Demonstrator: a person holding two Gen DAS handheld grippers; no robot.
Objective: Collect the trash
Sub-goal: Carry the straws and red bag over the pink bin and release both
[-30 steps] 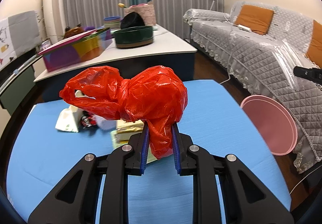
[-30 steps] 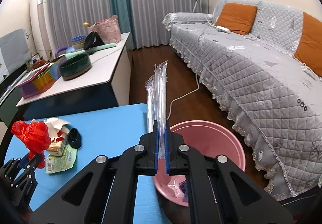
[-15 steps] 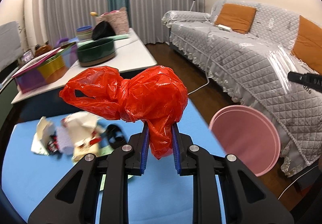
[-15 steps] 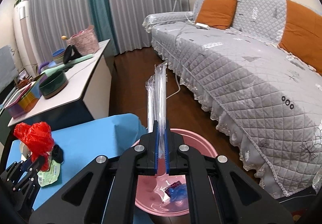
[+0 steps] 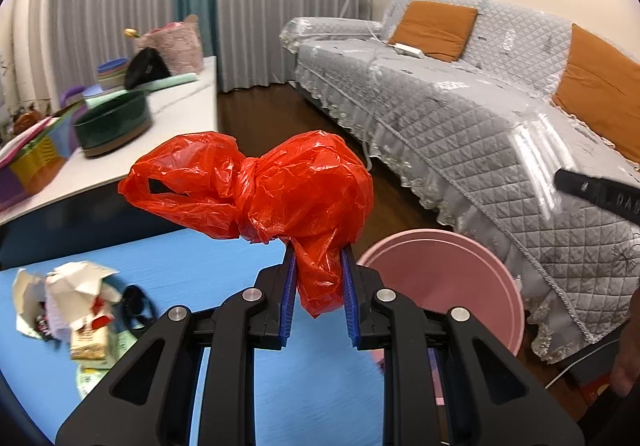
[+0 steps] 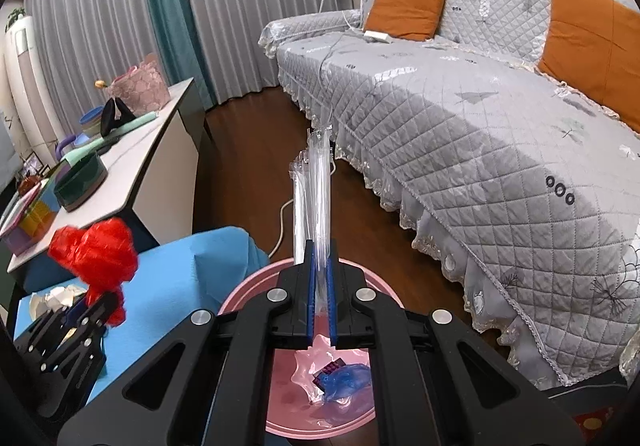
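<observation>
Red plastic bag (image 5: 256,185) pinched by left gripper (image 5: 319,278), beside pink bin (image 5: 444,282).
Clear plastic wrapper (image 6: 316,201) clamped upright in right gripper (image 6: 320,294), directly above pink bin; remaining scraps (image 5: 68,306) left of bin on blue table (image 5: 208,258).

Crinkled glossy red plastic bag (image 5: 272,189) — clear shiny plastic wrapper (image 6: 316,201) — smooth pink plastic bin (image 5: 448,282), quilted cloth sofa (image 6: 480,117).

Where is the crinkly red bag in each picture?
Left wrist view: the red plastic bag fills the middle, pinched between the left gripper fingers.
Right wrist view: the same bag sits at the left edge, above the blue table.
Shared landmark: the pink bin, right of the bag in both views.
</observation>
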